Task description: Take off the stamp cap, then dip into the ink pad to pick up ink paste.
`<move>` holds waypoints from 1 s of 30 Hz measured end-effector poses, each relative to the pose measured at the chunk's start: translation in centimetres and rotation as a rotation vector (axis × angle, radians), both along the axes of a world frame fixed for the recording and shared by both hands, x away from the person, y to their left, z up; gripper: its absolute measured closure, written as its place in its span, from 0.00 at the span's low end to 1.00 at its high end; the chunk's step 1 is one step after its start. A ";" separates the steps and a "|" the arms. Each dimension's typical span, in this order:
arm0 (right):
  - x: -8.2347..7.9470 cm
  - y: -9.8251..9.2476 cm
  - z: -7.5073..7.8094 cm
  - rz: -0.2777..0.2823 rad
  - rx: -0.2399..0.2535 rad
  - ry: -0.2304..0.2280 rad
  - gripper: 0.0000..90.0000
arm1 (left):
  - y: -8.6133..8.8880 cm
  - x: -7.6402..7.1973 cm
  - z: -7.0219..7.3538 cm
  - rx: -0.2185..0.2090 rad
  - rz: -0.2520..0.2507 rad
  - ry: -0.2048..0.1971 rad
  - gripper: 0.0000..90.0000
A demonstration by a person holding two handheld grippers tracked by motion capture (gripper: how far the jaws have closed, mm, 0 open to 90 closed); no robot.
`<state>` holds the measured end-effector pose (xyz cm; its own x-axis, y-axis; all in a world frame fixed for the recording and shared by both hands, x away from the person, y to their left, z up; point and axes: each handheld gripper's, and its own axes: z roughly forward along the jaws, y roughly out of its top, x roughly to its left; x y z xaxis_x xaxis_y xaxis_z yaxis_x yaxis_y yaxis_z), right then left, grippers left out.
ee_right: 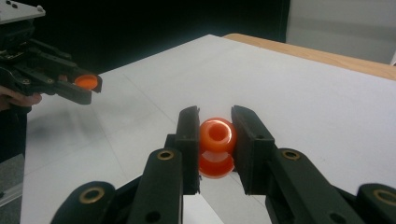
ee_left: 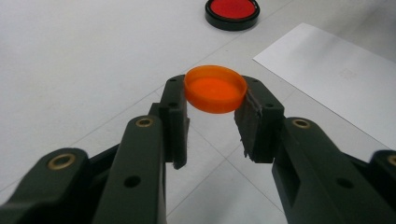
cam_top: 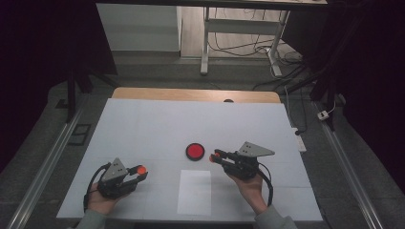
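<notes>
My left gripper (cam_top: 139, 172) (ee_left: 214, 100) is shut on a flat orange cap (ee_left: 215, 88) (cam_top: 141, 169), pinched by its rim between the fingertips, above the table's near left. My right gripper (cam_top: 214, 157) (ee_right: 215, 135) is shut on a small orange spool-shaped piece (ee_right: 216, 145) (cam_top: 215, 155) with a hole in its end. It hovers just right of a round red disc in a black rim (cam_top: 195, 151) (ee_left: 231, 12) that lies on the white table cover (cam_top: 143, 129). In the right gripper view the left gripper (ee_right: 86, 86) with its cap (ee_right: 86, 81) appears far left.
A white sheet of paper (cam_top: 195, 192) (ee_left: 336, 74) lies near the front edge between the hands. The wooden table edge (cam_top: 191, 94) runs along the back. Desk legs and cables (cam_top: 267, 52) stand on the floor beyond.
</notes>
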<state>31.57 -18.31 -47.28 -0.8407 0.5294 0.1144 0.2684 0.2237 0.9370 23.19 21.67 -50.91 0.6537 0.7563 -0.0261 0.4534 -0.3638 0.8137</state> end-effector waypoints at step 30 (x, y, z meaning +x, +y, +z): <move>1.2 1.3 0.0 -0.015 -0.042 -0.006 0.80 | -0.4 -0.1 -0.1 -0.017 -0.010 0.004 0.72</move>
<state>32.77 -17.00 -47.31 -0.8334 0.5458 0.0866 0.2661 0.2589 0.9285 23.13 21.32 -51.01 0.6613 0.7490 -0.0417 0.4533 -0.3547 0.8178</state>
